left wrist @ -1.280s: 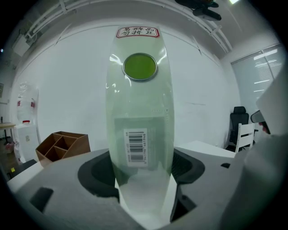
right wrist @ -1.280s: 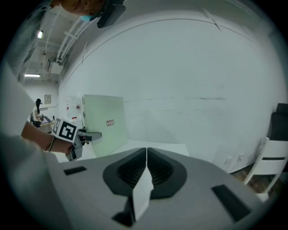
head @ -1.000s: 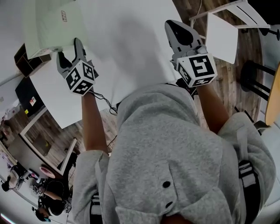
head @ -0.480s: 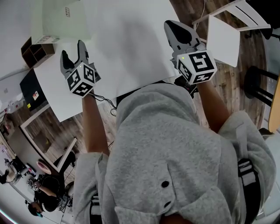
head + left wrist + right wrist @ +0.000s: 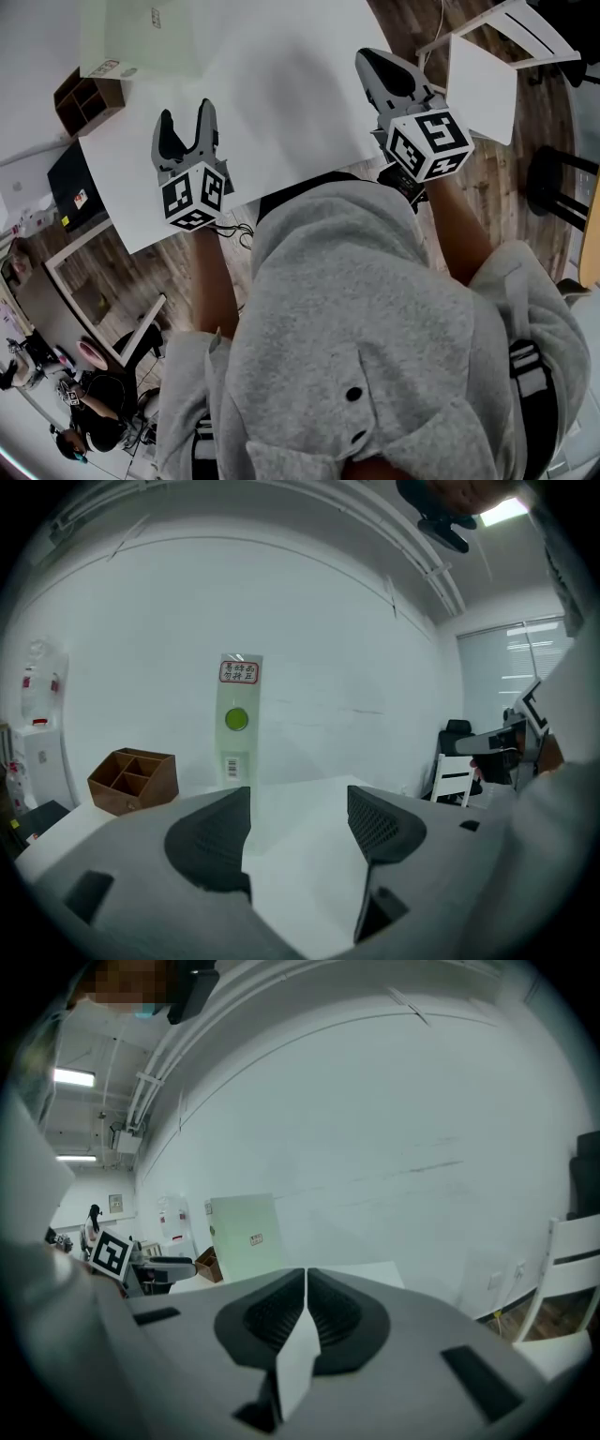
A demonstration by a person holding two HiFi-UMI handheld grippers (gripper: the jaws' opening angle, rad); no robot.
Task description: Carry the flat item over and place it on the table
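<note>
Right gripper (image 5: 373,62) at white sheet (image 5: 281,94) edge; left gripper (image 5: 186,114) jaws apart

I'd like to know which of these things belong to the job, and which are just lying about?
Job:
sheet
right tool, shut on the sheet
left tool, open
table

Lying about:
green board
wooden organiser
chair

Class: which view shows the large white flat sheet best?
The head view: the large white flat sheet spreads out almost whole there. The right gripper view shows only its thin edge pinched in the shut right tool. The left gripper view shows a patch between the jaws of the open left tool.
</note>
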